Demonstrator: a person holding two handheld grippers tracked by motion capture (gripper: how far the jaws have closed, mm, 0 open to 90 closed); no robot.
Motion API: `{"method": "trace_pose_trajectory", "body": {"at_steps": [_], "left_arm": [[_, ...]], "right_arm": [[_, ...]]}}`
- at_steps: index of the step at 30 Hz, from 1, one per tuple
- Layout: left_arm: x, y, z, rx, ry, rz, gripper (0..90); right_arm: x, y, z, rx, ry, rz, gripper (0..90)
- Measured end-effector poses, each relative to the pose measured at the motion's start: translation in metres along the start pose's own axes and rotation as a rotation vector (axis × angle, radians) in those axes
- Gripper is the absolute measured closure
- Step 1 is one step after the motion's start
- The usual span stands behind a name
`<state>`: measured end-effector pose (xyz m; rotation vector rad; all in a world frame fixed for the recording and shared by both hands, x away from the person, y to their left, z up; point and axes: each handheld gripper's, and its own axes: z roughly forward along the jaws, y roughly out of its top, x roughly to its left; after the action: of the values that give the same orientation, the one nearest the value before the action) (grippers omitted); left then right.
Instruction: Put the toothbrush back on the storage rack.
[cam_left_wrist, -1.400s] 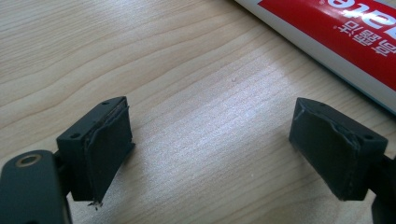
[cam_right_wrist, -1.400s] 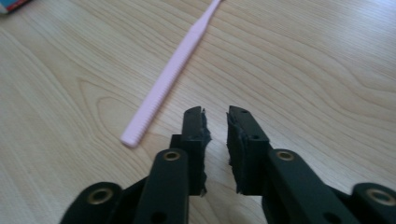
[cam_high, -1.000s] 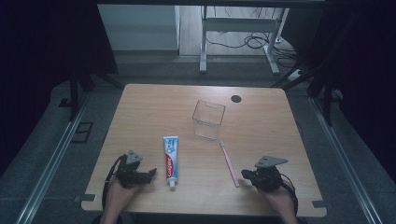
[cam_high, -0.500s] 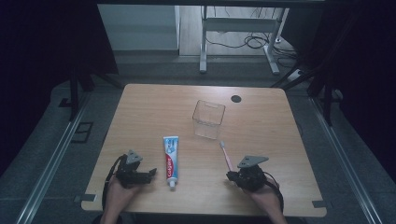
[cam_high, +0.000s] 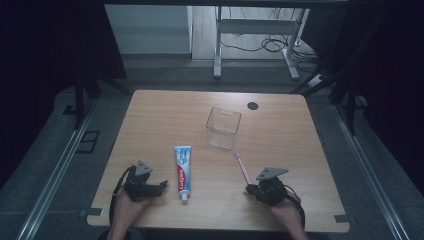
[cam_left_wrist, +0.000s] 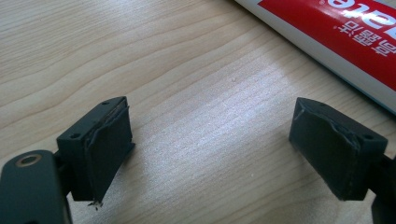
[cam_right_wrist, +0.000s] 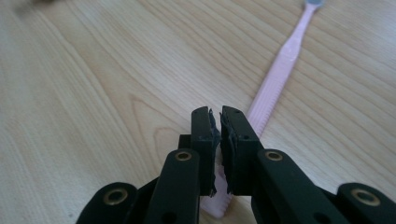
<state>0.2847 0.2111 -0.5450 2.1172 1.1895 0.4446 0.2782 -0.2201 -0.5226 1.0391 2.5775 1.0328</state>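
On the wooden table, the right gripper sits clenched with nothing between its 2 jaws, over the handle end of the pink toothbrush. The left gripper rests released (jaws wide) beside the toothpaste tube.

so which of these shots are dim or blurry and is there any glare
High view: dim, with dark surroundings; only the table is moderately lit. Left gripper view: sharp, with a pale sheen on the wood between the open jaws; the toothpaste tube is crisp. Right gripper view: the shut jaws are sharp, while the pink toothbrush softens towards its head and the far top left corner is blurred.
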Motion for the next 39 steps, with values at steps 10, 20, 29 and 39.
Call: {"method": "trace_pose_trajectory", "body": {"at_steps": [10, 20, 29, 39], "left_arm": [[0.0, 0.0, 0.0, 0.0, 0.001, 0.0, 13.2], [0.0, 0.0, 0.0, 0.0, 0.0, -0.001, 13.2], [0.0, 0.0, 0.0, 0.0, -0.001, 0.0, 13.2], [0.0, 0.0, 0.0, 0.0, 0.0, 0.0, 13.2]], "right_arm": [[-0.012, -0.004, -0.006, -0.001, -0.025, 0.03, 83.2], [-0.027, -0.01, -0.012, 0.006, -0.067, 0.059, 83.1], [-0.035, -0.013, -0.014, 0.017, -0.08, 0.078, 82.2], [-0.037, -0.008, -0.028, 0.03, -0.083, 0.072, 74.5]]}}
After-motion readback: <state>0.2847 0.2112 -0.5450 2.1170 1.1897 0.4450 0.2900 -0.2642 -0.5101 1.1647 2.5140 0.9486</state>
